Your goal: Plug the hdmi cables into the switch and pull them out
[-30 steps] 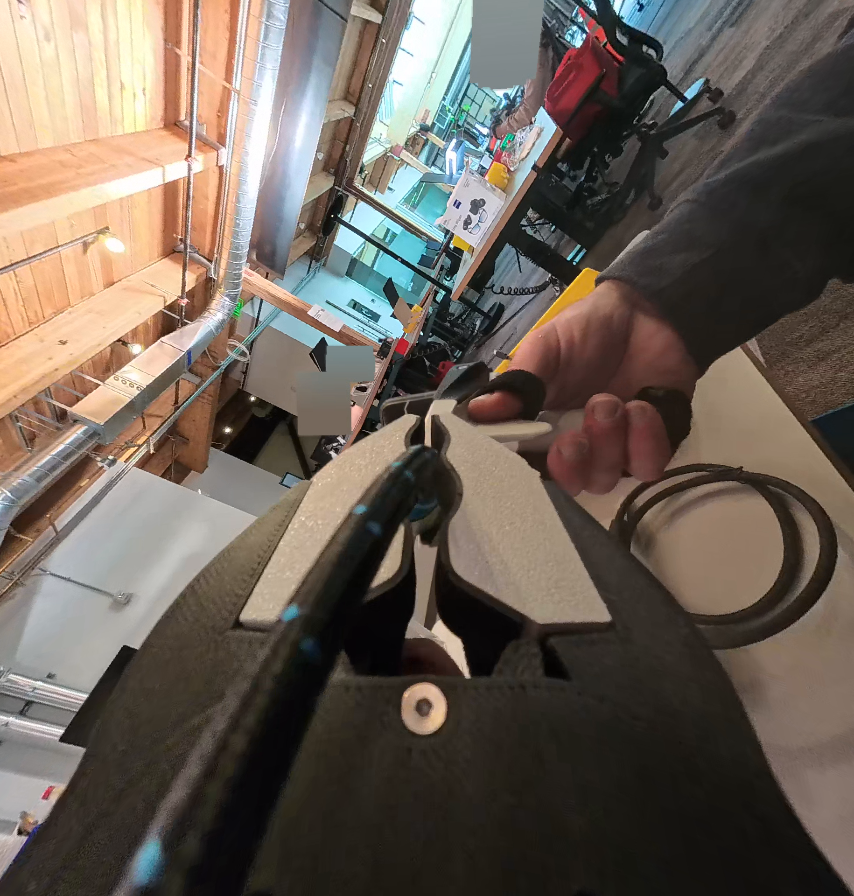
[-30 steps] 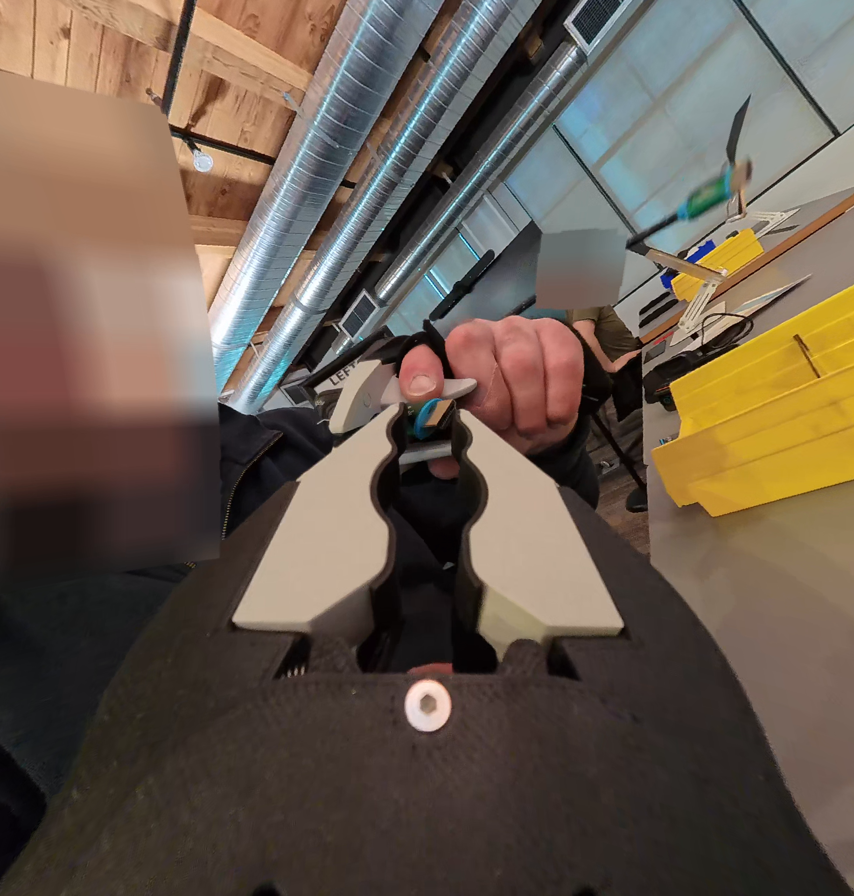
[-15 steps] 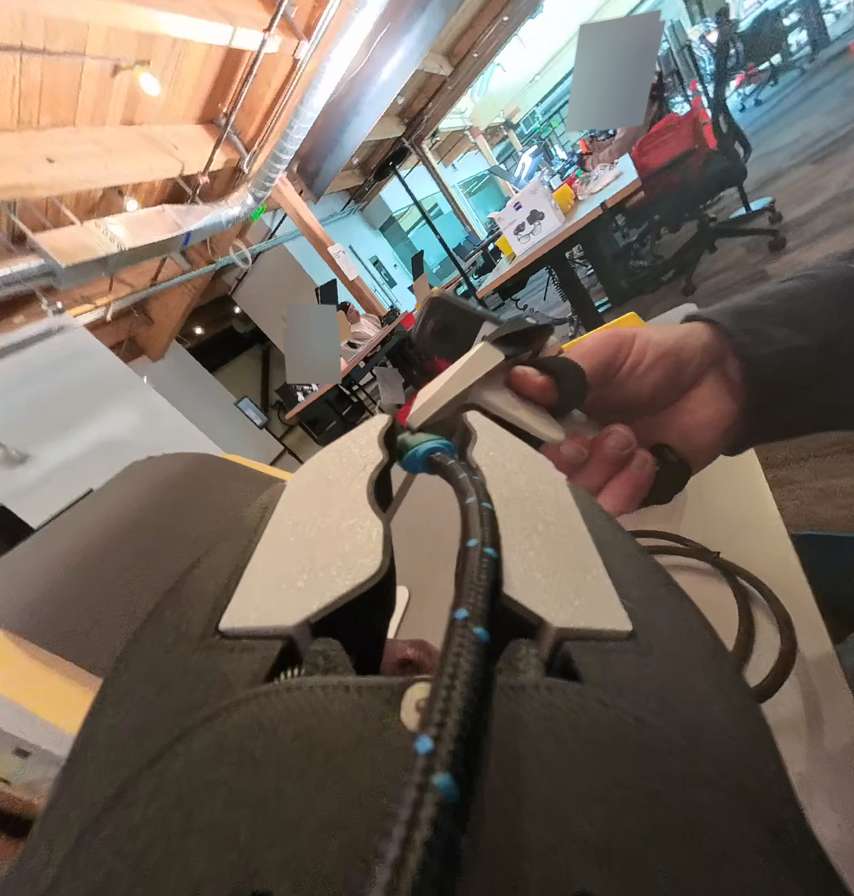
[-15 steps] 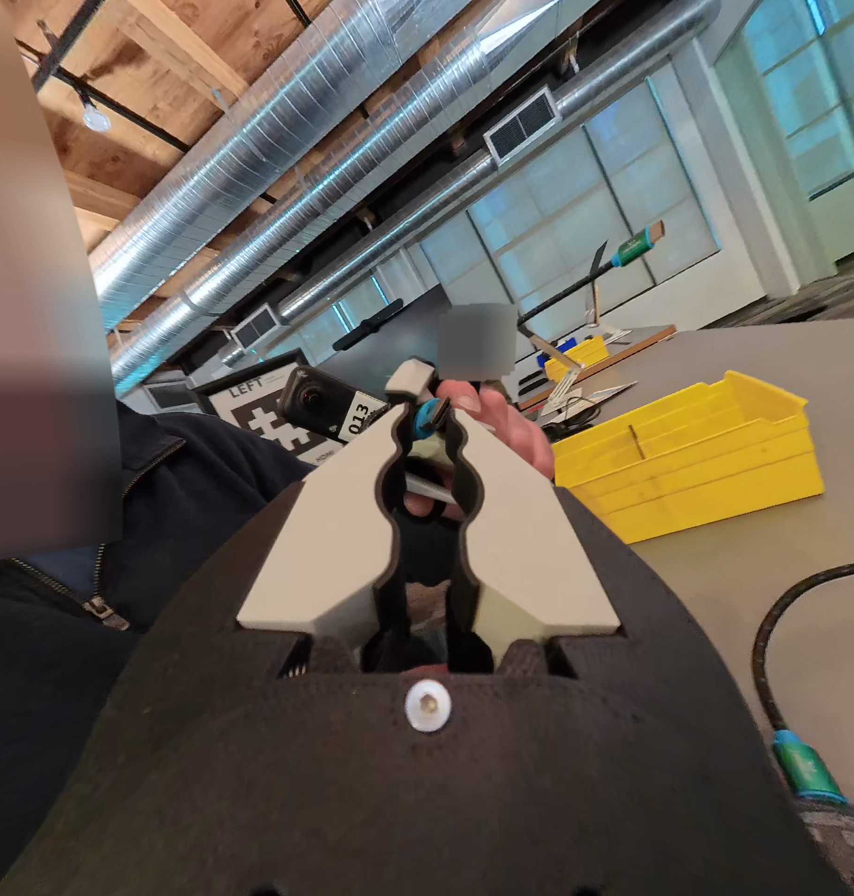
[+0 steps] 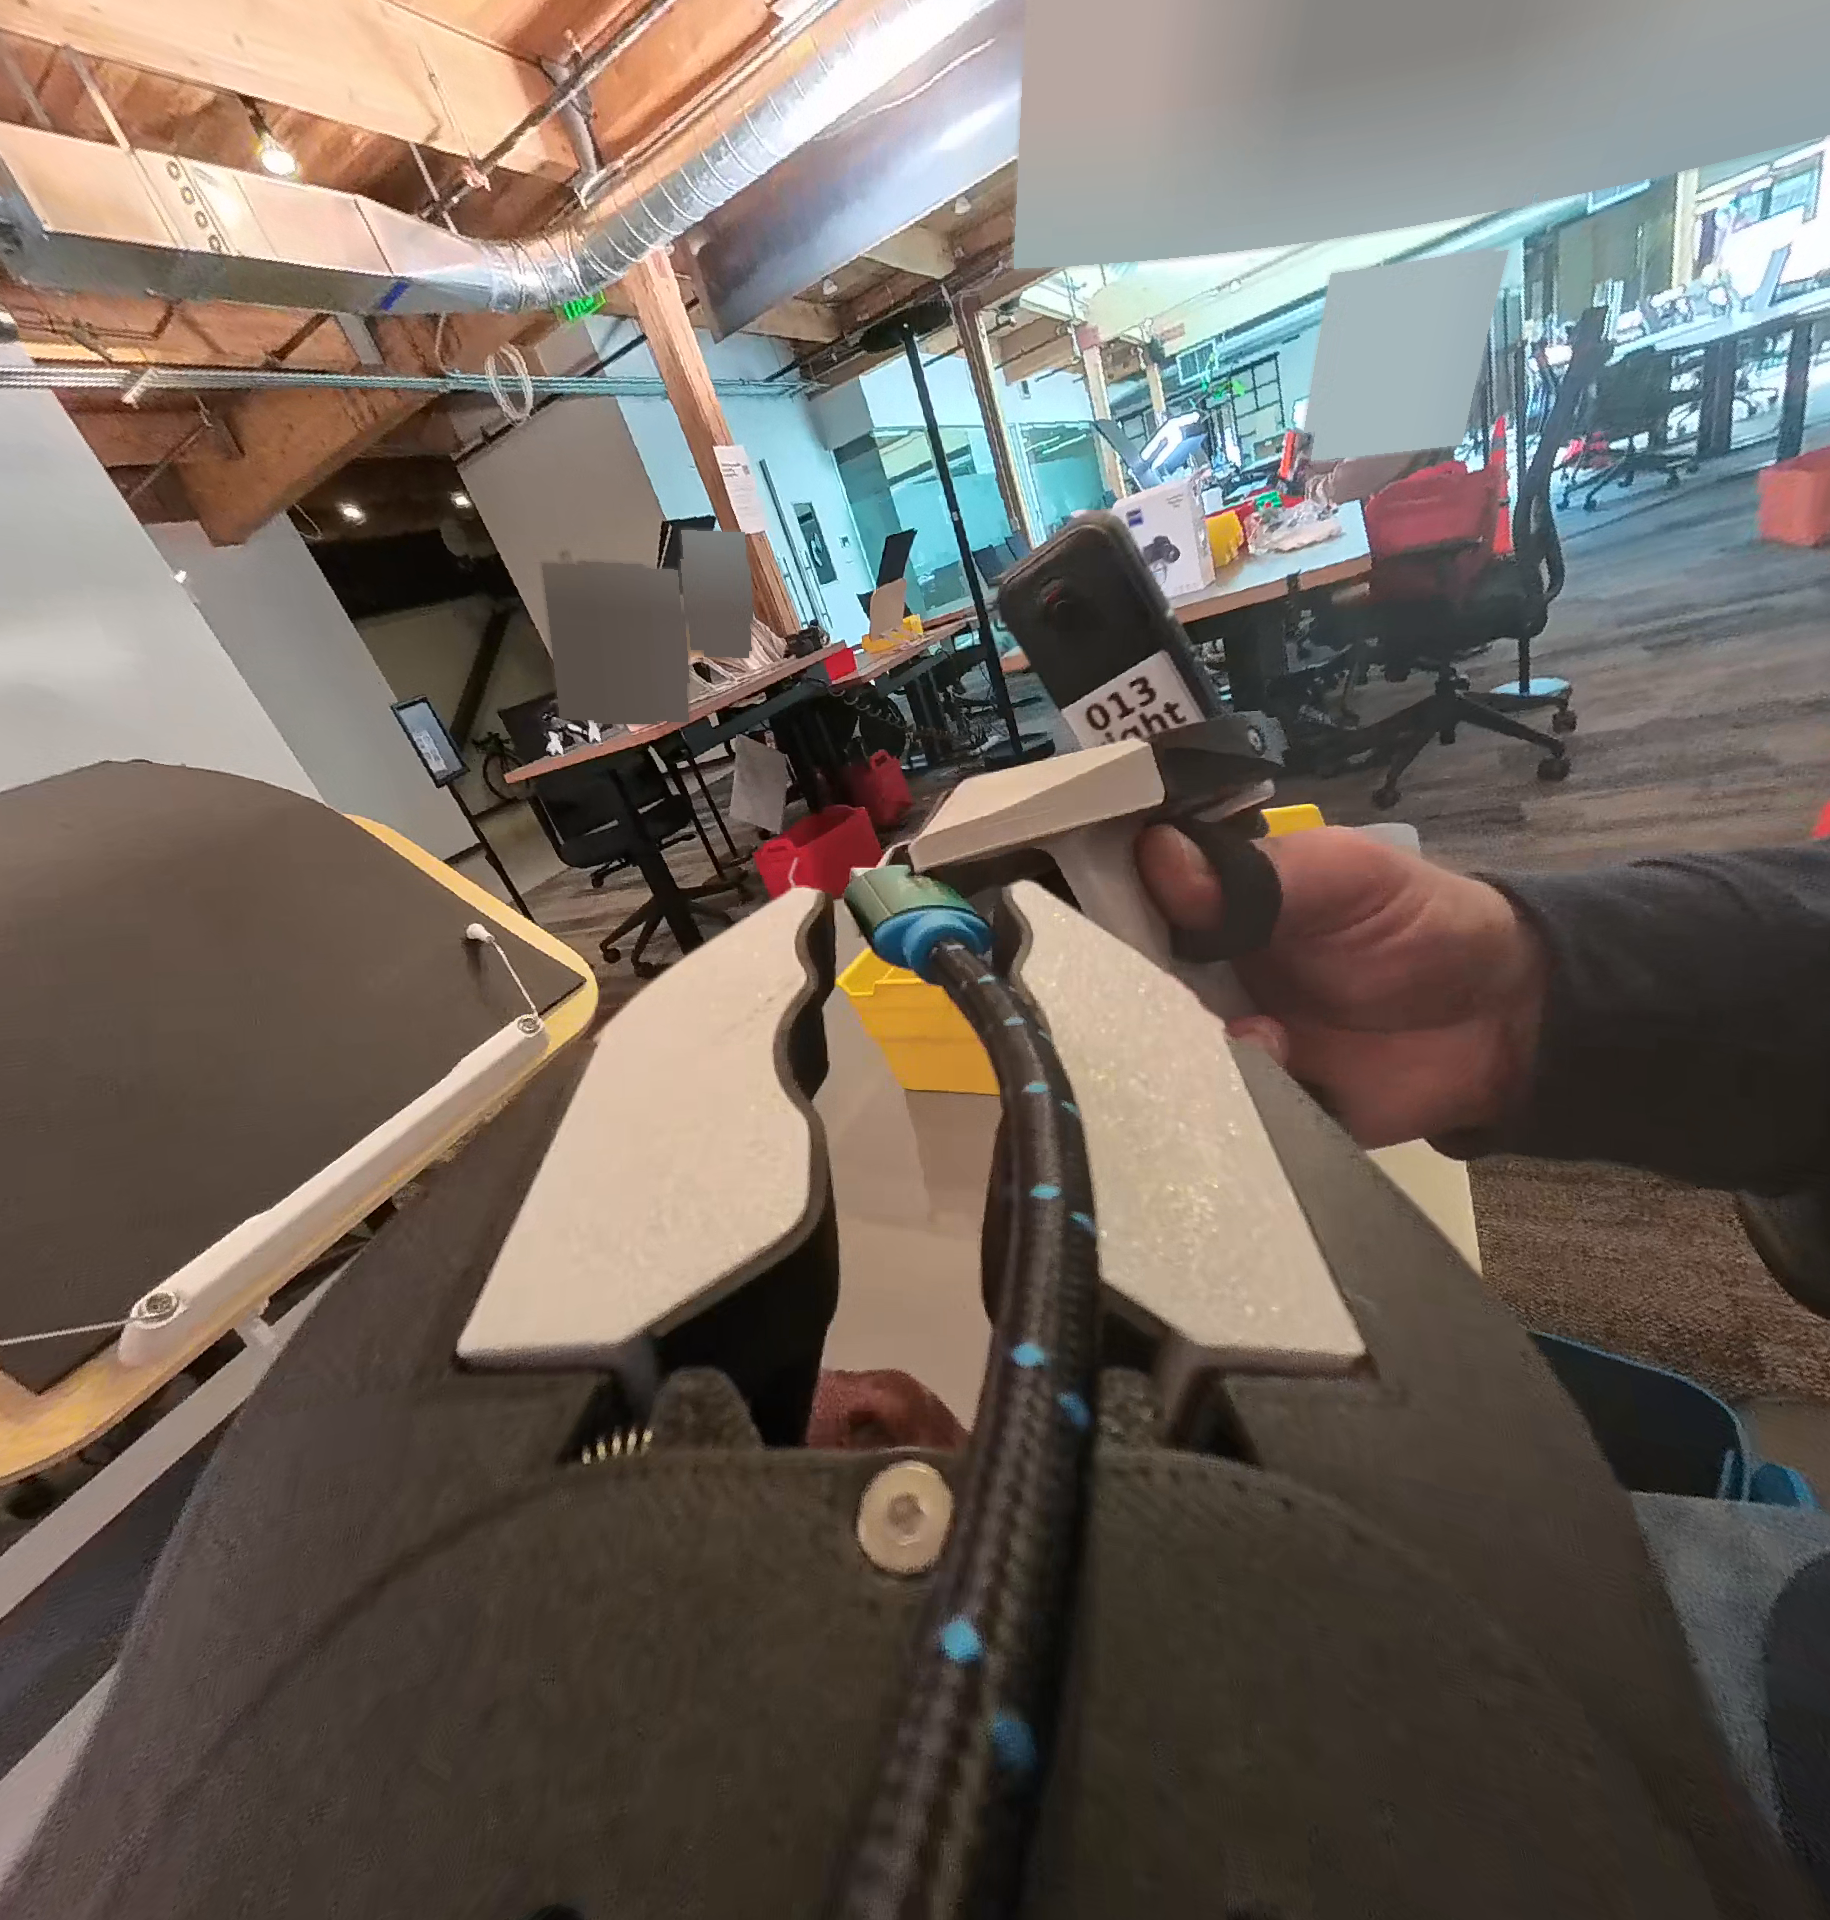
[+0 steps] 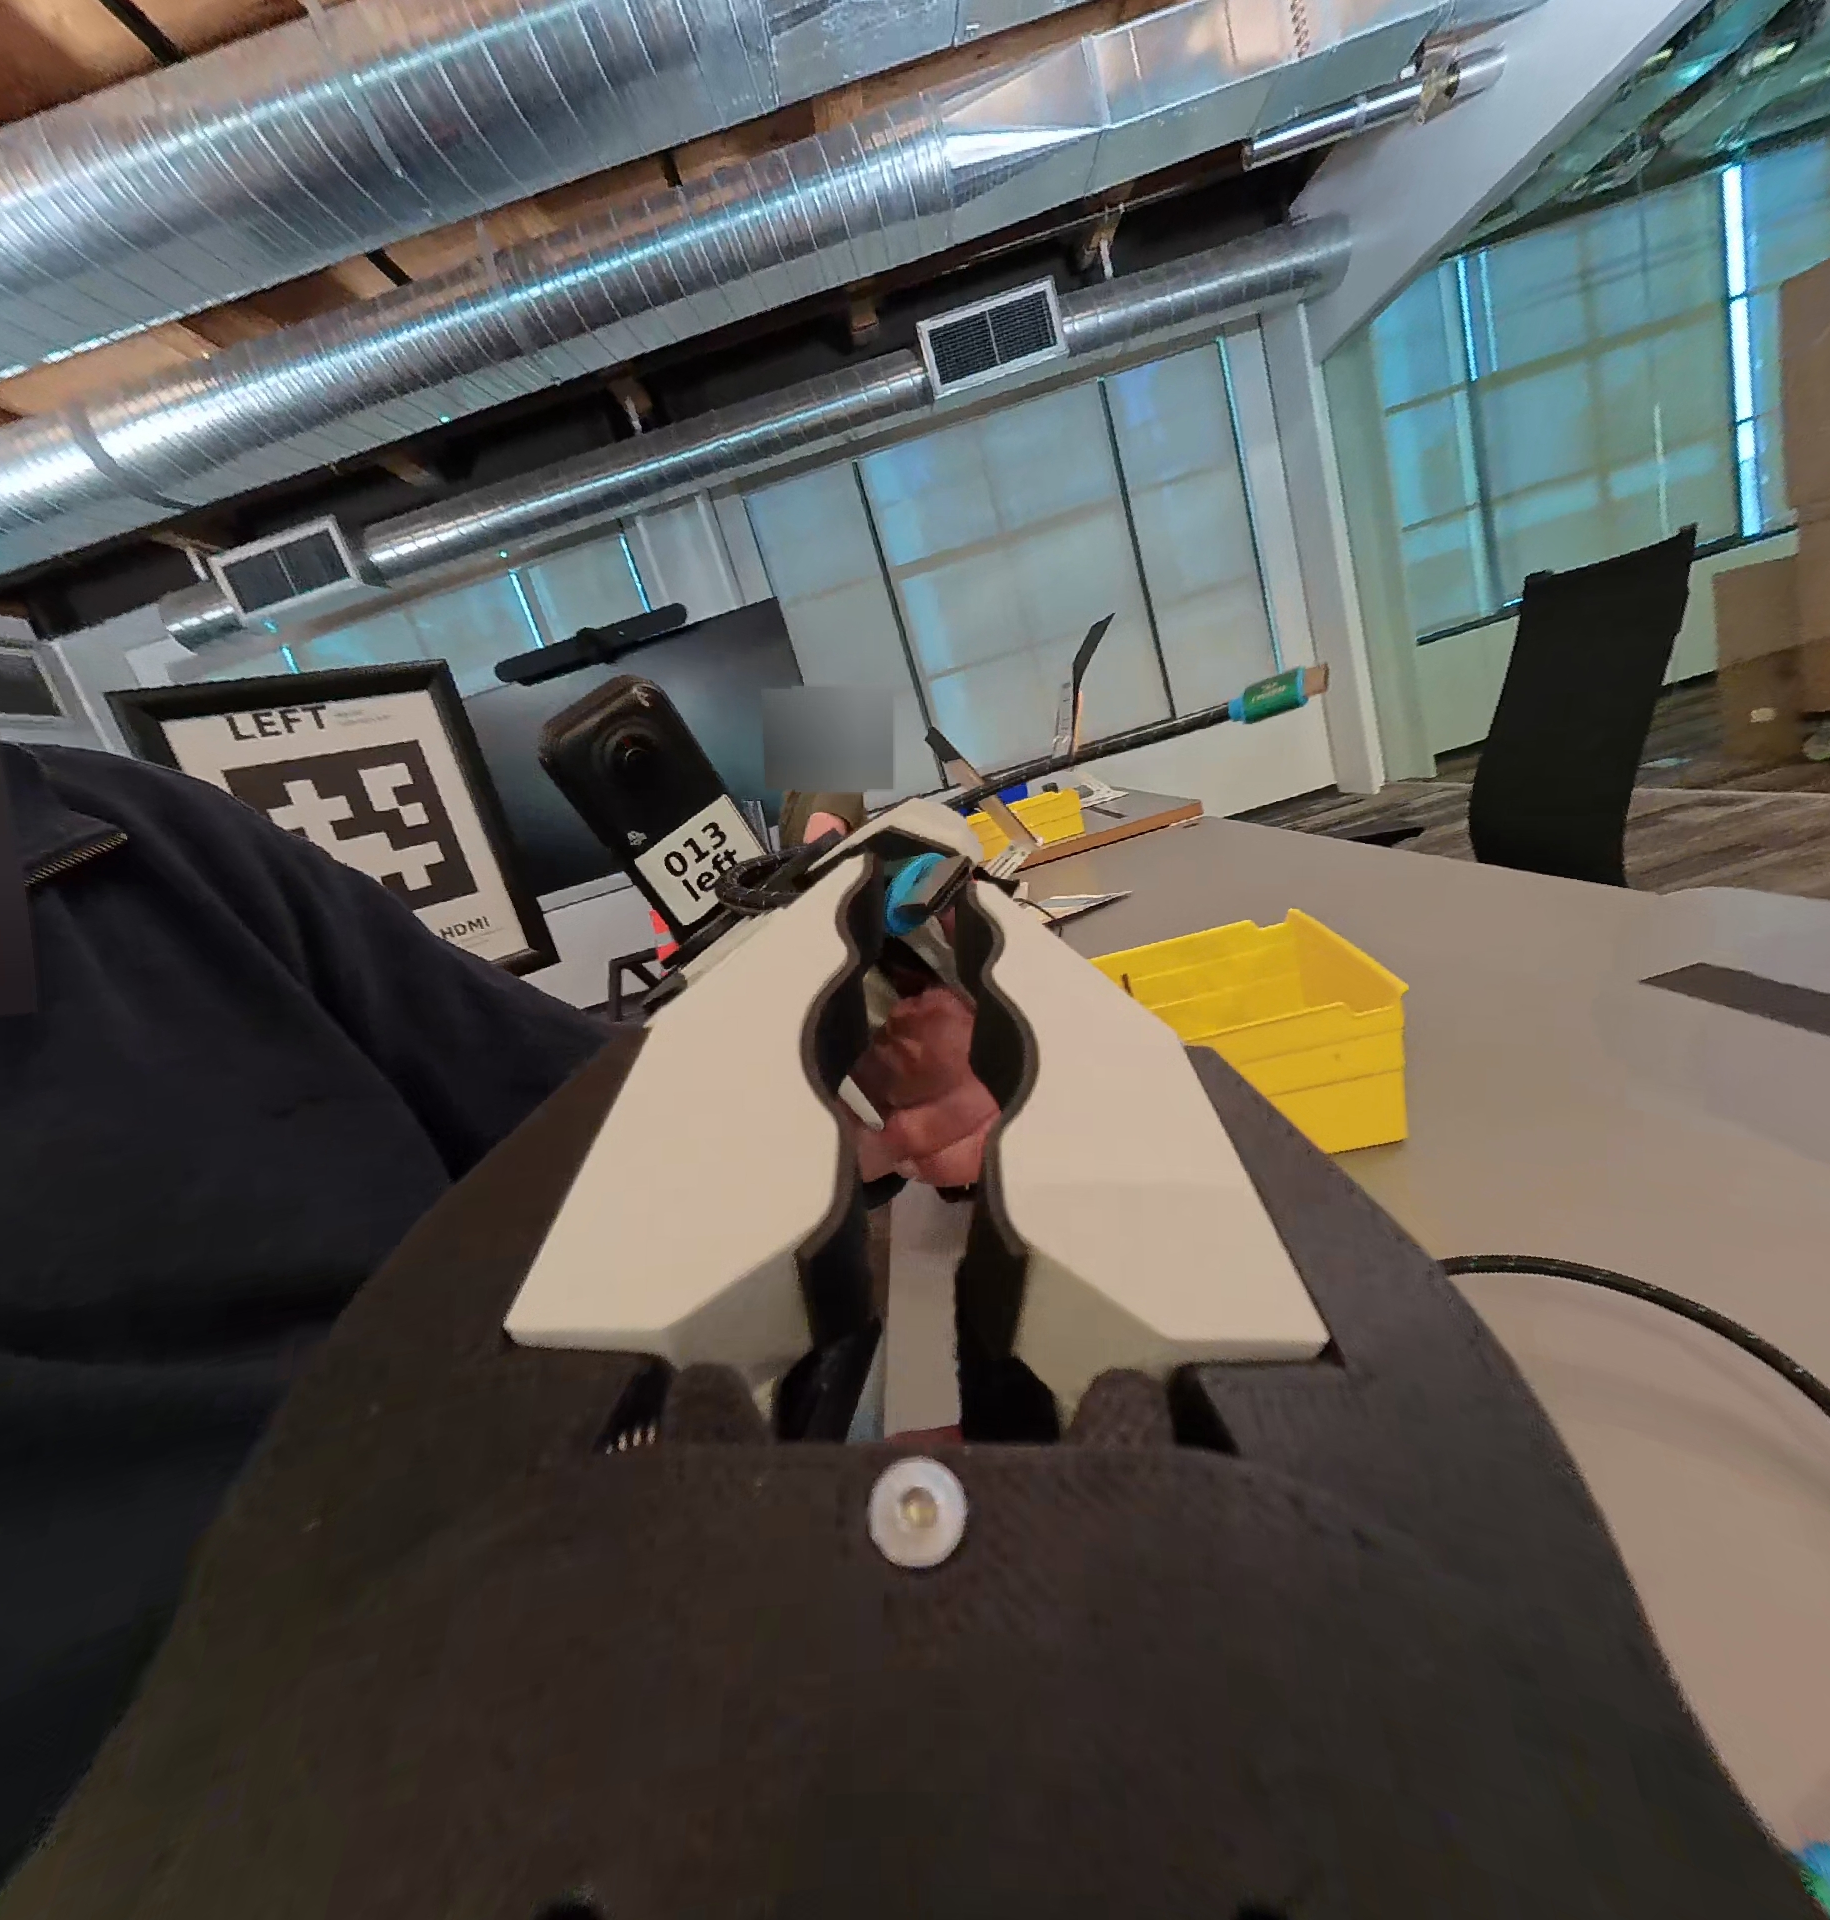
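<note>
A black braided HDMI cable [image 5: 1036, 1195] with blue flecks lies over my left gripper [image 5: 916, 909]. Its blue and green plug [image 5: 926, 930] sits between the fingertips. The left jaws stand apart, with a gap showing beside the plug. My right gripper [image 6: 919, 883] is shut on the same plug [image 6: 916, 899]. It meets the left one tip to tip and also shows in the left wrist view [image 5: 1046, 805], held by a hand [image 5: 1389, 997]. A second HDMI plug [image 6: 1275, 694], teal, sticks up in the air behind. The switch is not in view.
A yellow bin [image 6: 1295, 1029] stands on the grey table [image 6: 1617, 1039], and it shows in the left wrist view [image 5: 921, 1029]. Another cable [image 6: 1669, 1320] lies at the right. A framed marker sign [image 6: 339, 810] stands at the left, a black chair [image 6: 1576, 727] beyond. A black board [image 5: 163, 1039] lies left. My two grippers' fingertips are within a few centimetres of each other.
Both views have swung down from the ceiling to level. The left jaws have opened from tight on the plug to apart. The right gripper has stayed shut on the plug.
</note>
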The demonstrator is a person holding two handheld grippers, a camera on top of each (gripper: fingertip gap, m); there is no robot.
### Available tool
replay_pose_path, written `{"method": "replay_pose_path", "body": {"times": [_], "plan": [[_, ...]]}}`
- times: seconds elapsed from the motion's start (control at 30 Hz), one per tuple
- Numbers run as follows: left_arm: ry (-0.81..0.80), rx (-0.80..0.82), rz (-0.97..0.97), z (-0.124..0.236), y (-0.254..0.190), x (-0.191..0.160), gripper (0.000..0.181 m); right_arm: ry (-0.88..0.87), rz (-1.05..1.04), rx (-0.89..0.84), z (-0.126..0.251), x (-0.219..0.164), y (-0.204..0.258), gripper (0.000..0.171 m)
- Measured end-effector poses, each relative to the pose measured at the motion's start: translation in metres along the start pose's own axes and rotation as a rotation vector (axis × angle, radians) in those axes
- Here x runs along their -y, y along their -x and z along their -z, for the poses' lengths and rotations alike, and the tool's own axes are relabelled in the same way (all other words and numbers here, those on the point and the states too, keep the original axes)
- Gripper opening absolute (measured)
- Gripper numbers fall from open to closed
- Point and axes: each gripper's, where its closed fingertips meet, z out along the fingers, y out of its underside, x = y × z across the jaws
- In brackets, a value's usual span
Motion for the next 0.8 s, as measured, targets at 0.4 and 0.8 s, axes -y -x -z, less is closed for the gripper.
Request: {"method": "replay_pose_path", "body": {"times": [0.4,0.8], "plan": [[-0.034,0.054,-0.036,0.0027,0.0061,0.0052,0.026,-0.026,0.072,-0.080,-0.0058,0.0006,-0.0009,0.012],[-0.017,0.034,-0.097,0.0035,0.0057,0.0046,0.022,-0.017,0.091,-0.082,-0.0066,-0.0013,-0.0002,0.012]]}}
